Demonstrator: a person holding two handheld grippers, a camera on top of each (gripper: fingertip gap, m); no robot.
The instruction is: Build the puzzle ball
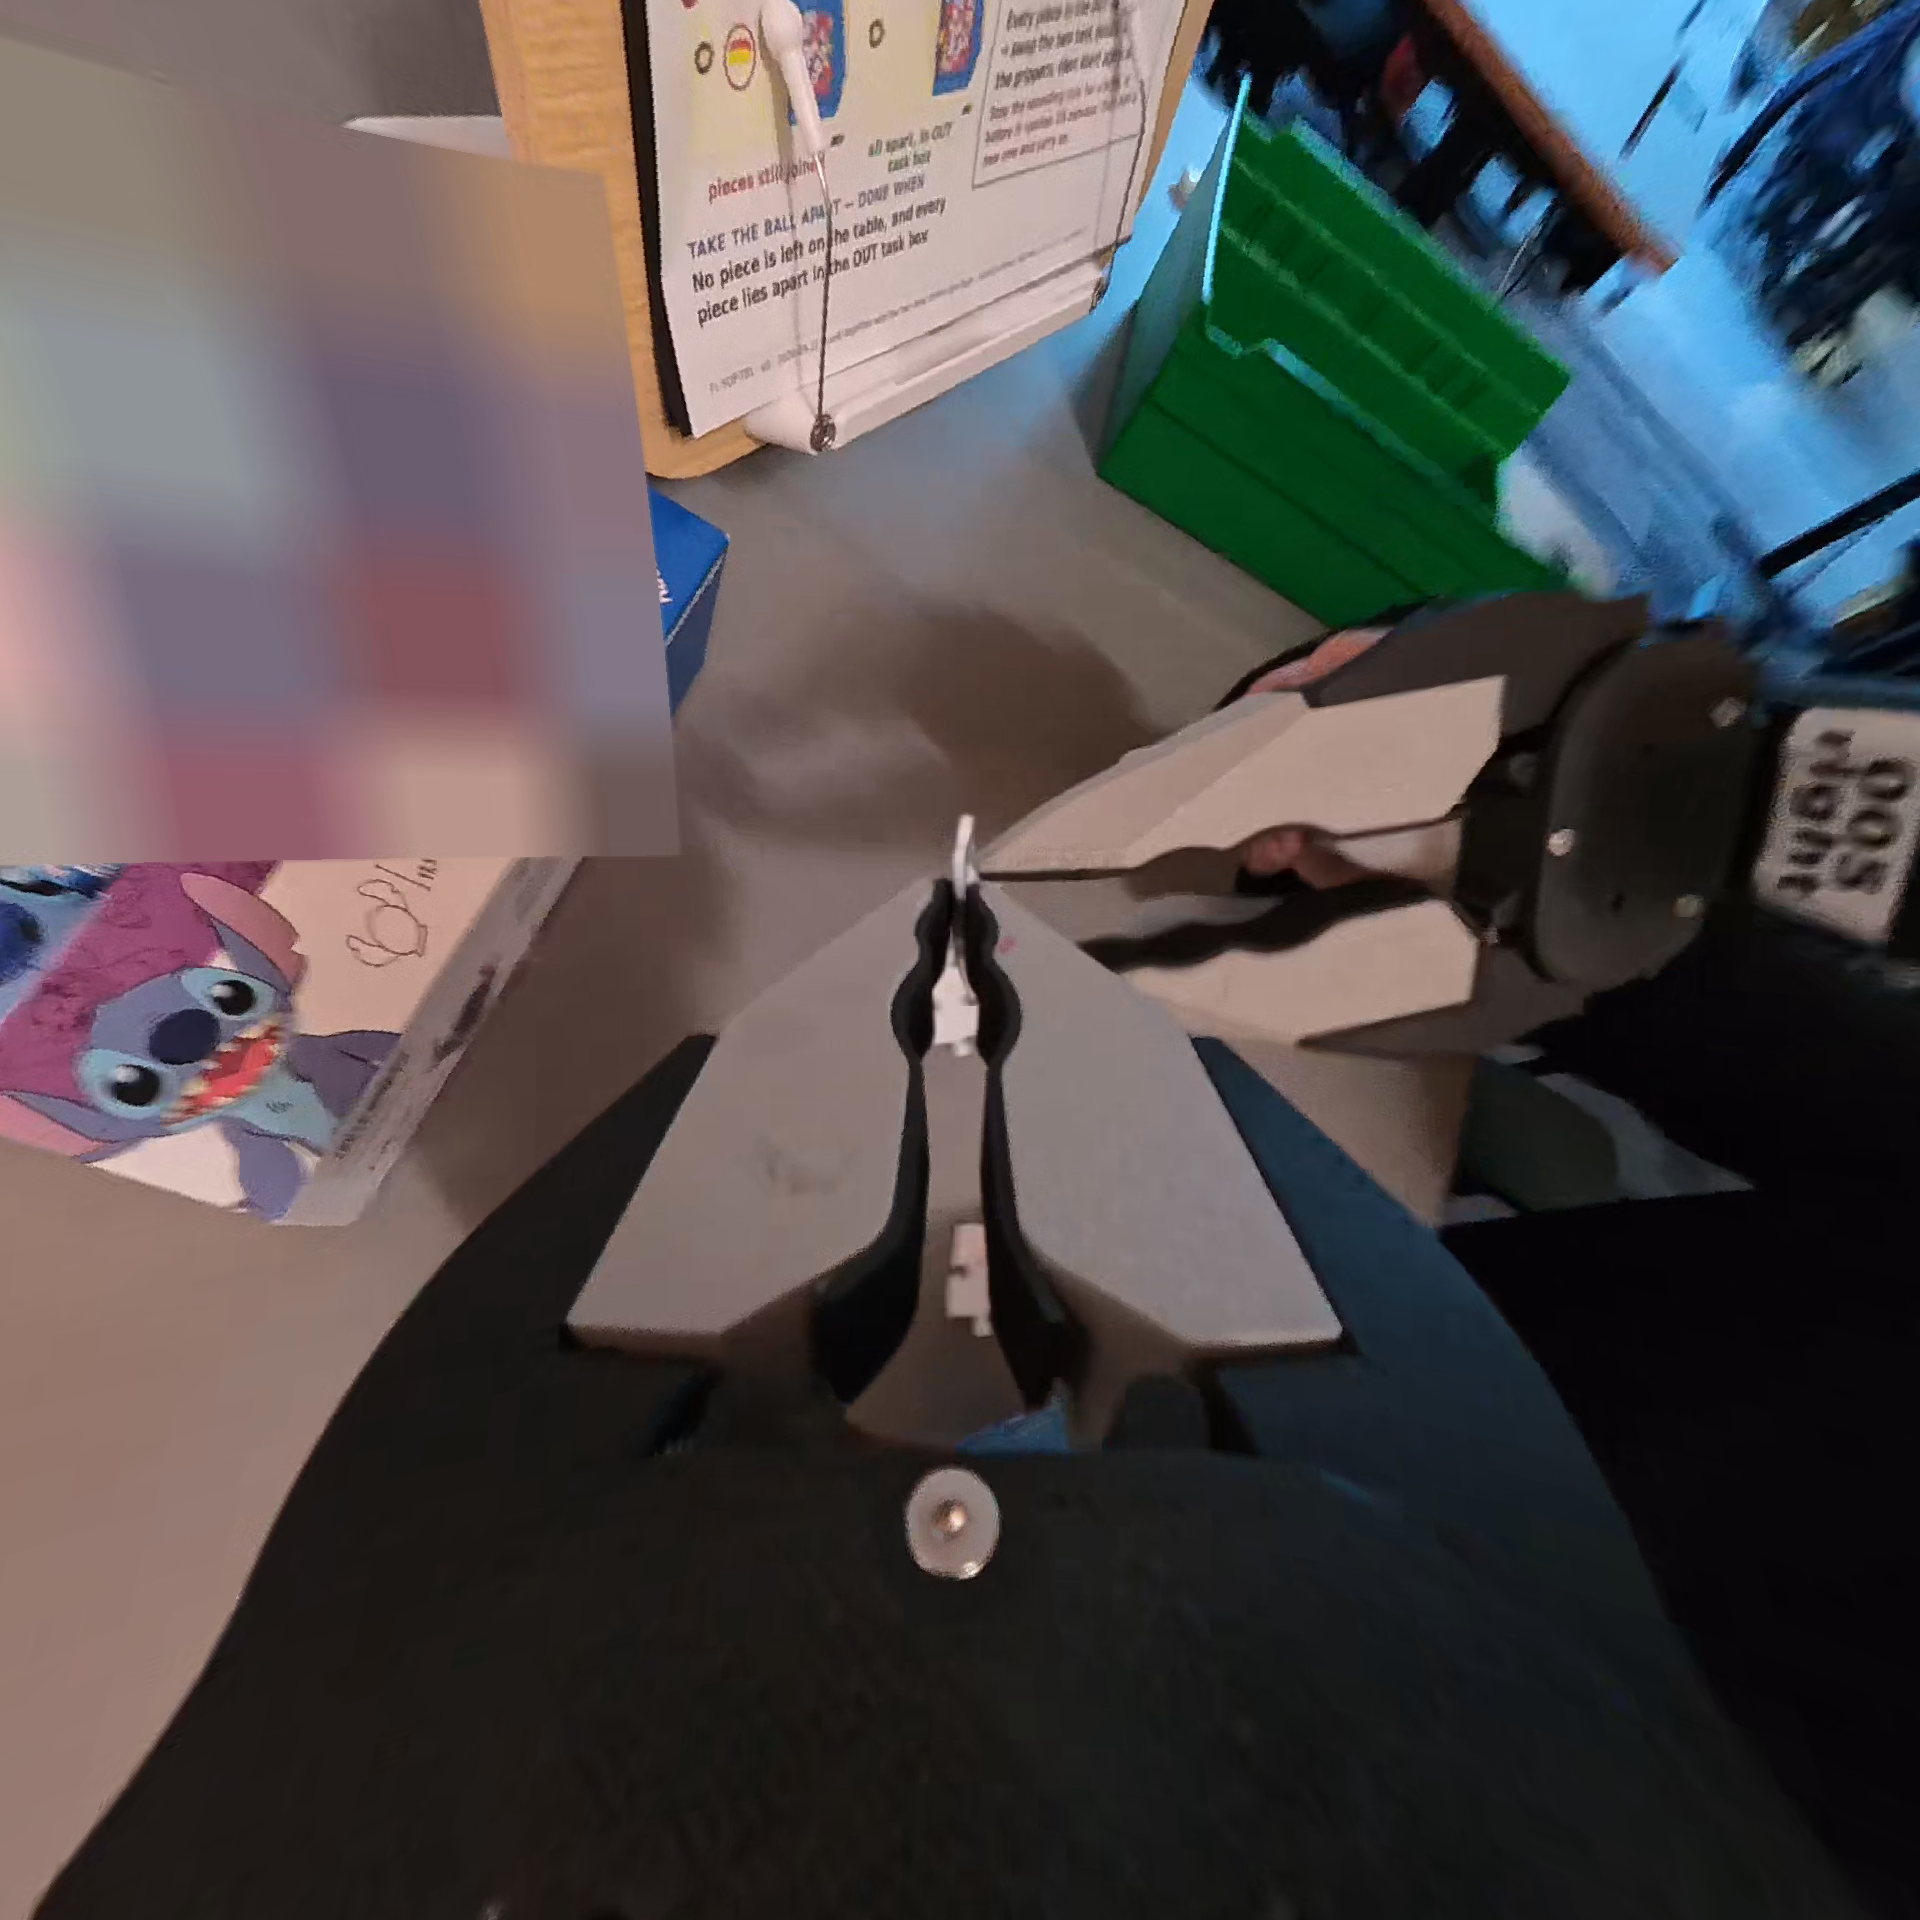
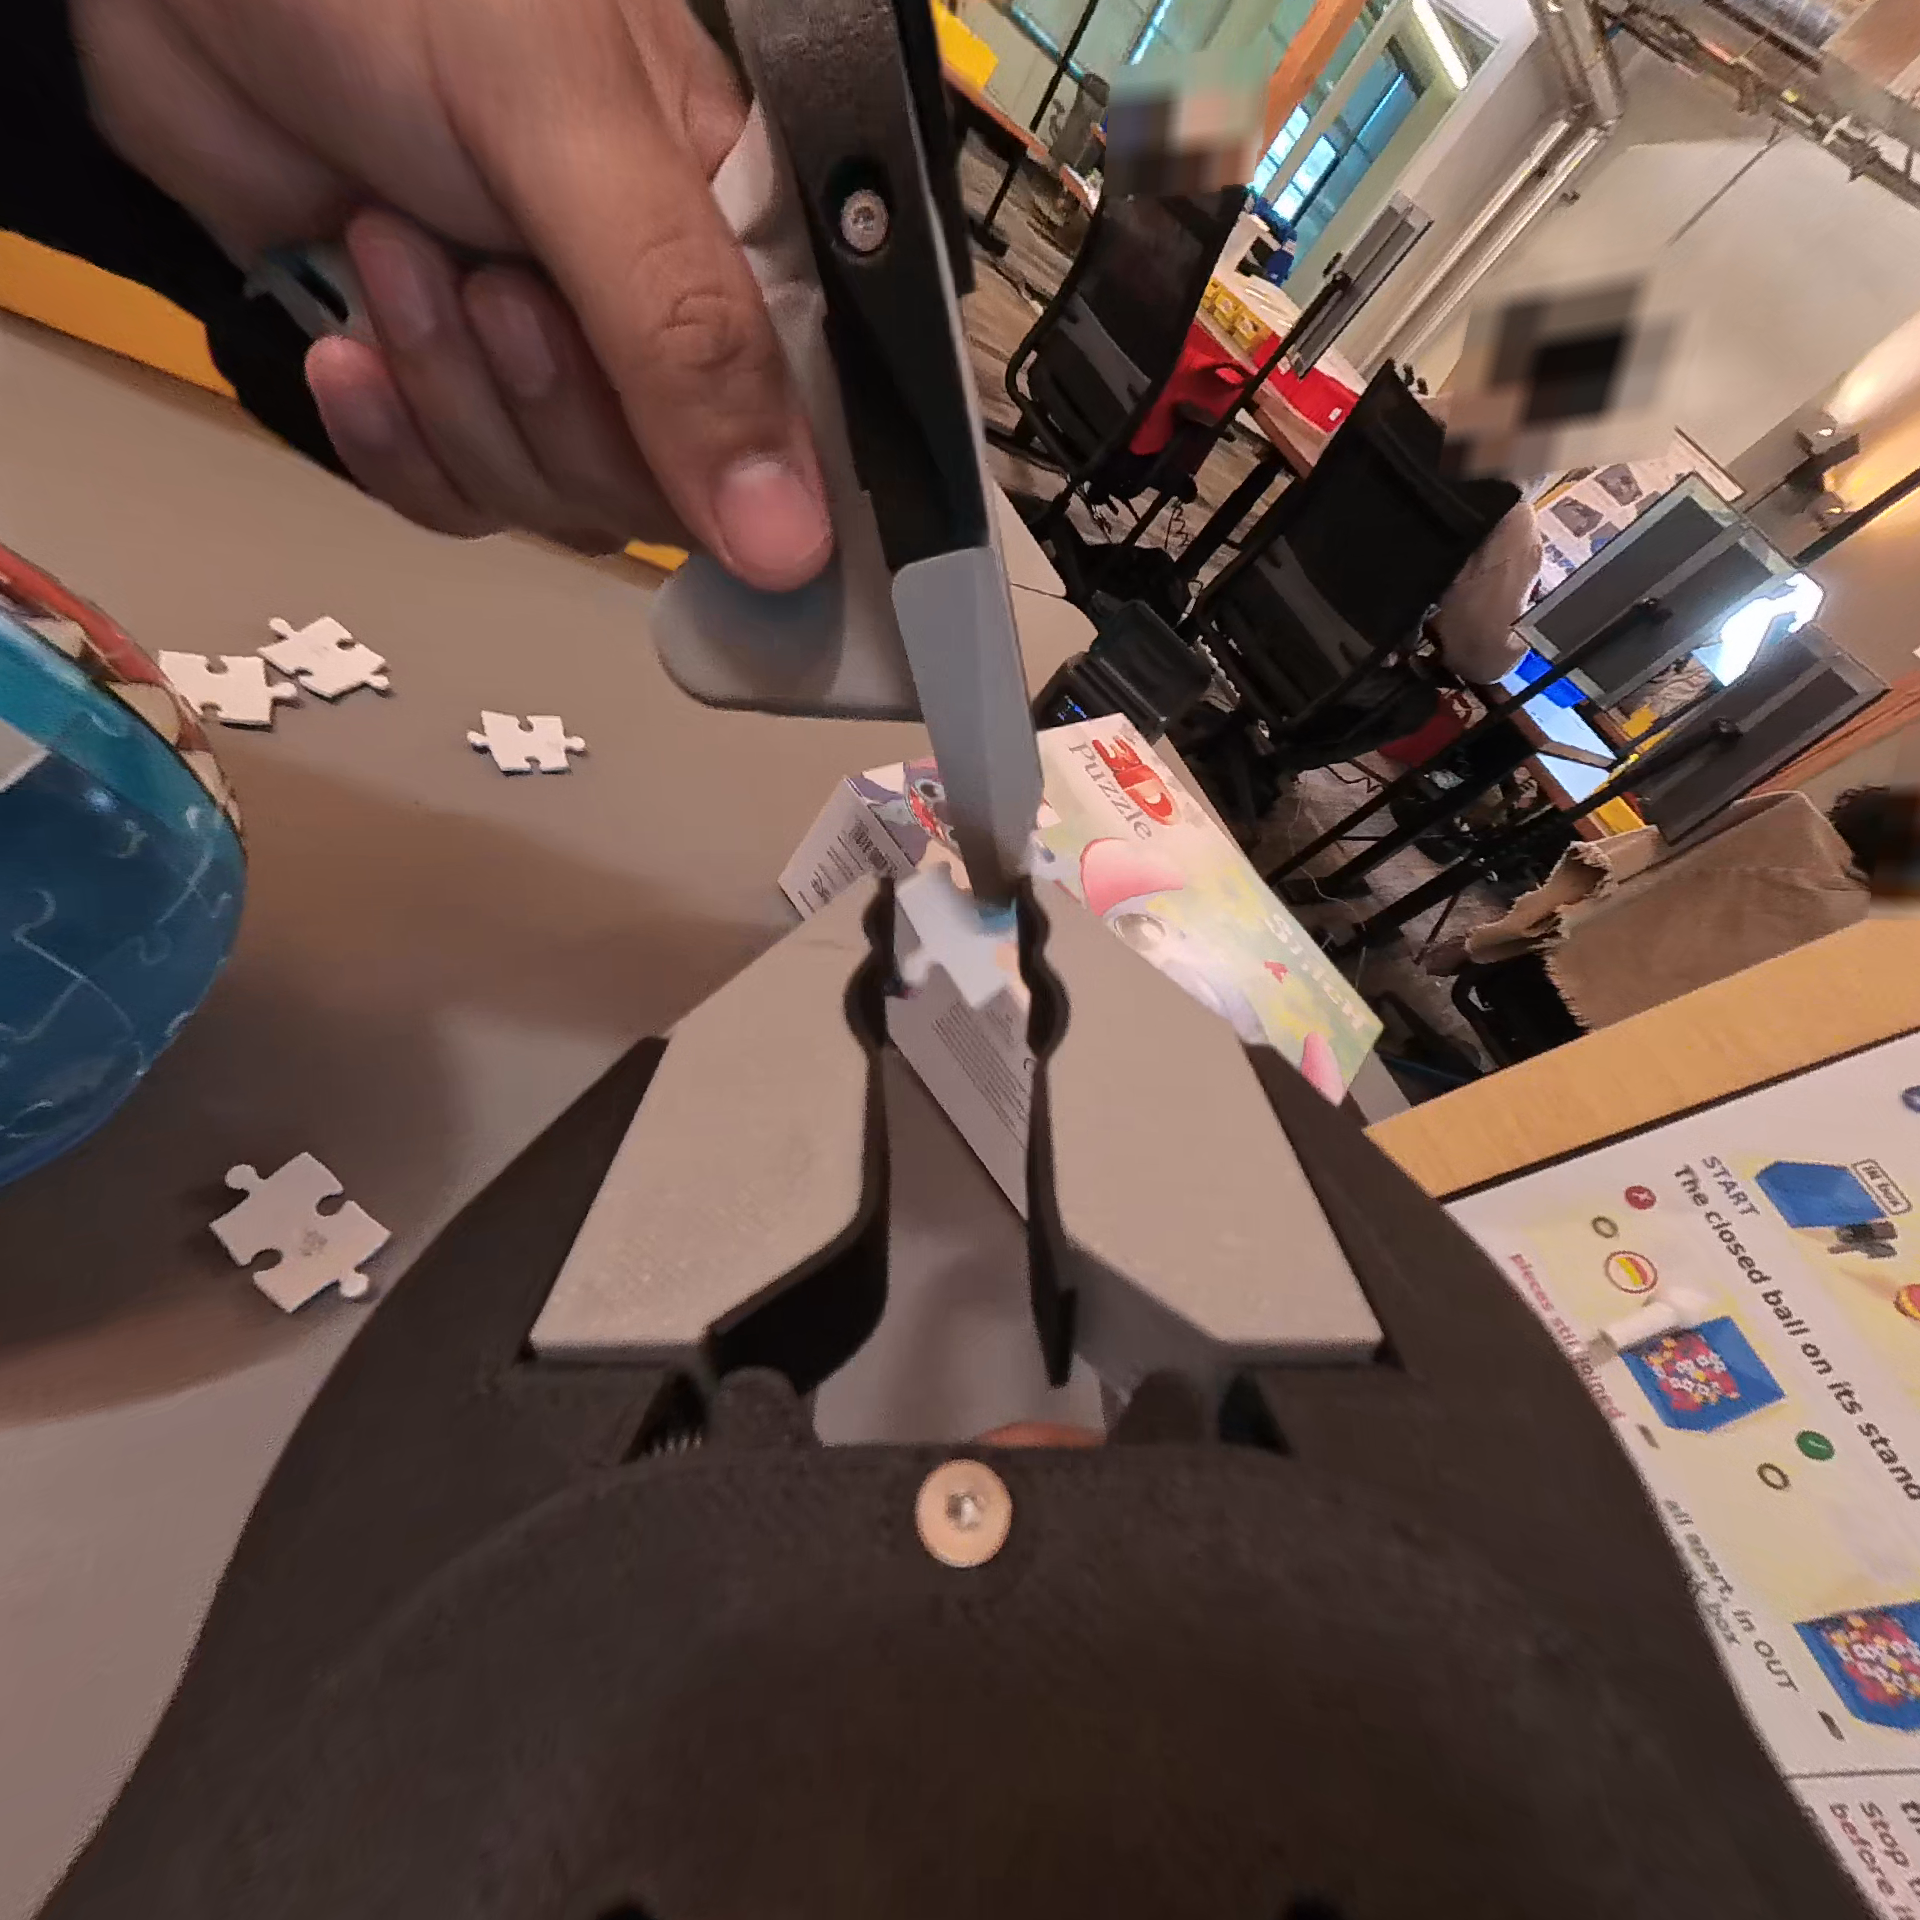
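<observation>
A small pale puzzle piece (image 2: pixel 951 951) hangs above the grey table (image 2: pixel 468 935). My left gripper (image 1: pixel 958 904) is shut on it, and the piece shows edge-on as a thin white strip (image 1: pixel 964 847). In the right wrist view the left gripper (image 2: pixel 987 873) comes down from above, held by a hand (image 2: pixel 520 260). My right gripper (image 2: pixel 956 914) is closed to the piece's width, with the piece spanning the gap between its pads. The partly built blue puzzle ball (image 2: pixel 104 883) is at the left. Several loose pieces lie white side up, one (image 2: pixel 301 1231) close by and one (image 2: pixel 525 743) farther off.
The puzzle's cardboard box (image 2: pixel 1195 894) lies on the table behind the grippers and shows in the left wrist view (image 1: pixel 208 1039). An instruction sheet on a wooden board (image 1: pixel 883 208), a green bin (image 1: pixel 1330 416) and a blue box (image 1: pixel 686 592) stand at the back. Chairs and desks lie beyond the table edge. Both grippers' tips are close together, under 4 cm apart.
</observation>
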